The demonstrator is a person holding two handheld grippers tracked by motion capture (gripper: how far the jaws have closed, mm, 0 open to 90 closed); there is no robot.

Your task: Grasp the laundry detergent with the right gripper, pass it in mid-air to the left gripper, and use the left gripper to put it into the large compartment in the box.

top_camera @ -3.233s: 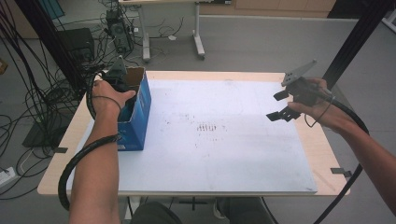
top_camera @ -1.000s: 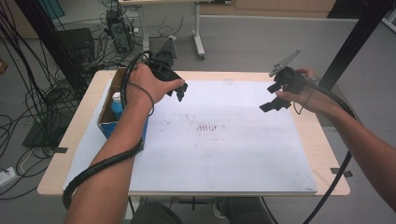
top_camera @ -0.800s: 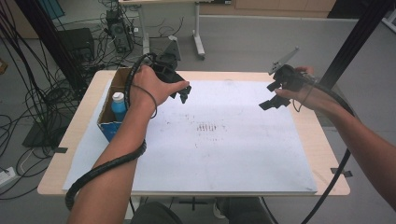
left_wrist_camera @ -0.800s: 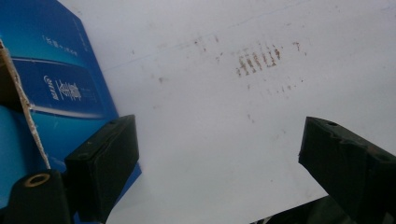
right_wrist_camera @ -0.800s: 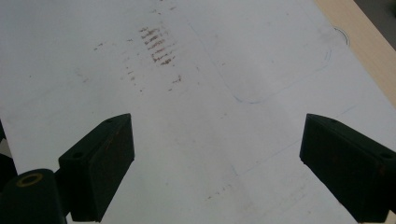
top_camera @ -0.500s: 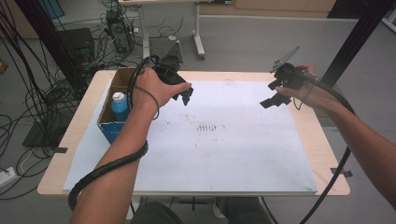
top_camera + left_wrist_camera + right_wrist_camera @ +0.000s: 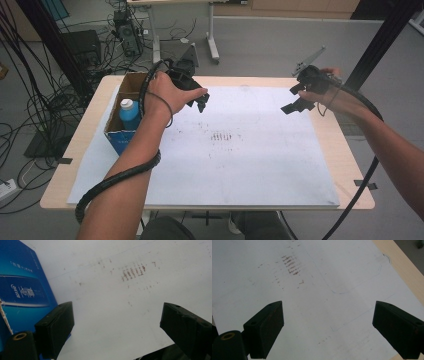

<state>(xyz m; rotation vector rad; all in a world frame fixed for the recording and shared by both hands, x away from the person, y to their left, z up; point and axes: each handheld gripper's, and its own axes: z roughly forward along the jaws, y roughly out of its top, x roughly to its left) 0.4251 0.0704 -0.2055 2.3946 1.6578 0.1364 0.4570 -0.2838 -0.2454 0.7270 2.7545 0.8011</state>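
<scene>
My left gripper (image 7: 199,100) hovers over the back left of the white sheet (image 7: 225,160), just right of a blue cardboard box (image 7: 116,135). Its jaws stand wide apart with nothing between them, as the left gripper view (image 7: 115,315) confirms; the blue box (image 7: 22,290) fills that view's left side. A blue bottle with a white cap (image 7: 129,113) stands upright in the box. My right gripper (image 7: 293,99) hangs above the sheet's back right, also open and empty (image 7: 327,312).
Brown smudges (image 7: 222,136) mark the middle of the sheet. The wooden table (image 7: 345,150) shows as bare strips at both sides. Cables (image 7: 120,175) trail from both grippers along the forearms. Black posts, wires and a desk leg stand on the floor beyond.
The left hand has come away from above the box, rightward and out over the sheet, so the bottle now shows. The right hand has shifted a little toward the far edge.
</scene>
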